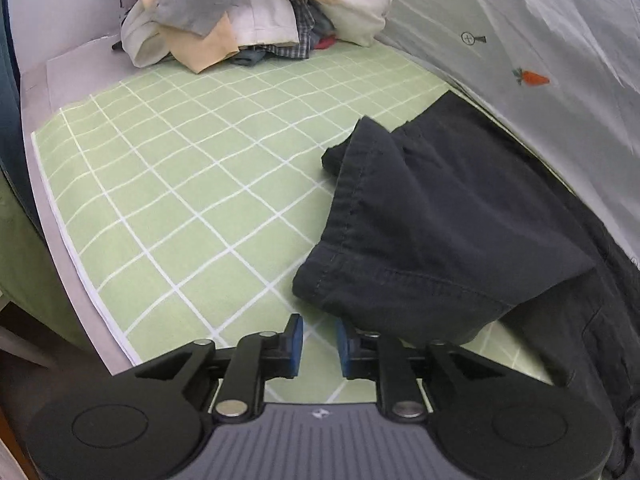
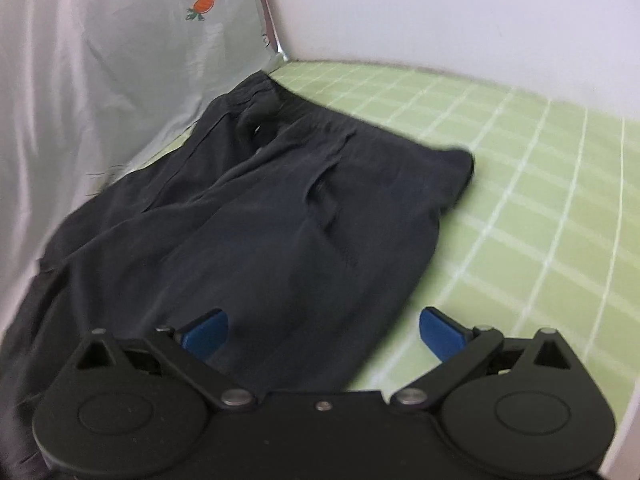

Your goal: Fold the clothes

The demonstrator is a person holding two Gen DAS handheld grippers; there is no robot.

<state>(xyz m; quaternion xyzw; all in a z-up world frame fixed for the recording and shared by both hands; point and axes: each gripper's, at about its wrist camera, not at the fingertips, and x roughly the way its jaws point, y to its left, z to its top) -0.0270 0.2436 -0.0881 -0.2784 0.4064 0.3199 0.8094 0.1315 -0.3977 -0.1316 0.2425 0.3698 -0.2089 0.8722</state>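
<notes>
A pair of black trousers [image 1: 432,220] lies on the green checked cloth [image 1: 192,184], one leg end folded over with its stitched hem facing me. My left gripper [image 1: 319,328] hovers just off that hem, its blue pads a narrow gap apart with only green cloth showing between them. In the right wrist view the same trousers [image 2: 280,208] stretch away toward the far corner, waistband at the back. My right gripper [image 2: 324,326] stands wide open low over the near part of the trousers, one blue pad over the fabric and the other over the green cloth [image 2: 540,200].
A heap of unfolded clothes [image 1: 248,12] in beige, grey and plaid sits at the far end of the table. A white sheet with a carrot print [image 1: 532,78] hangs along the trousers' side, also seen as the carrot sheet [image 2: 120,60]. A white wall [image 2: 440,12] borders the back.
</notes>
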